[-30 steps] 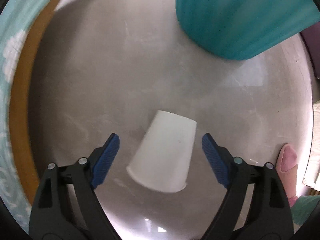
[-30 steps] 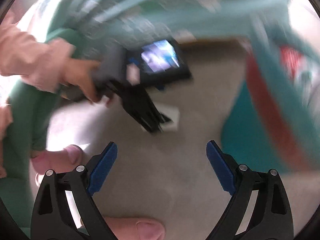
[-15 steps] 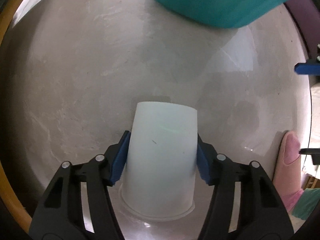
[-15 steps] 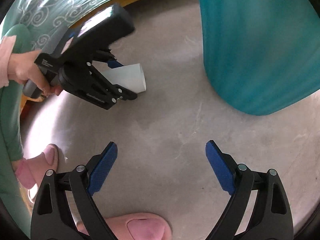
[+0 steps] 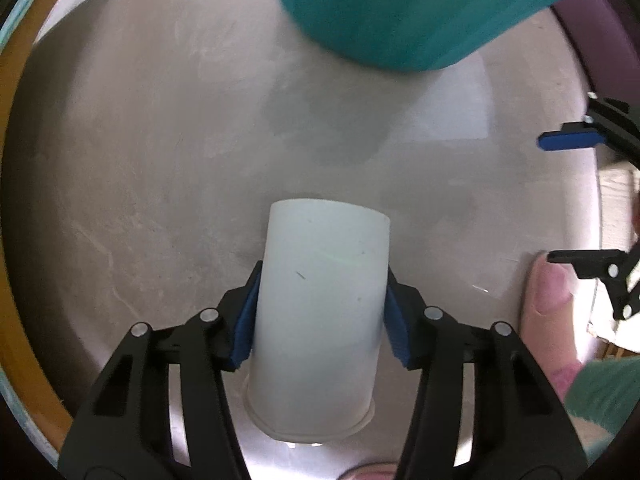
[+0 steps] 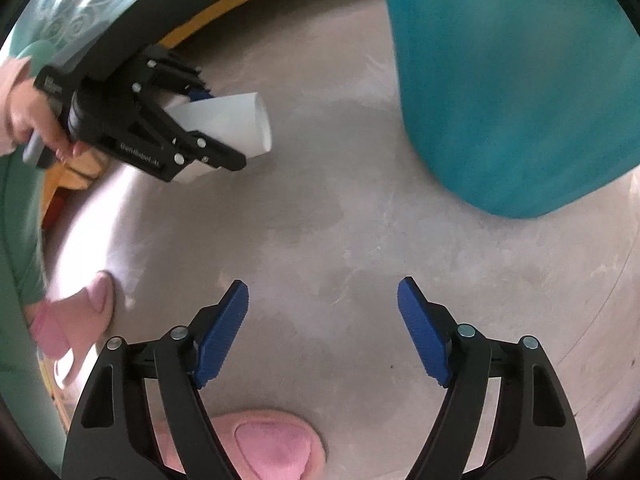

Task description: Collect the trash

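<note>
A white paper cup is held in my left gripper, whose blue pads press on both its sides; its base points forward and its rim toward the camera. In the right wrist view the same cup shows in the left gripper, lifted off the grey floor. A large teal bin stands ahead of the cup; it also fills the upper right of the right wrist view. My right gripper is open and empty above bare floor, and it shows at the right edge of the left wrist view.
Pink slippers are at the bottom and left of the right wrist view, one also in the left wrist view. A yellow-edged patterned cloth borders the floor on the left. A purple object sits at the far right.
My left gripper has closed on the cup and lifted it off the floor. The teal bin has drawn nearer. My right gripper swung toward the floor and stays open.
</note>
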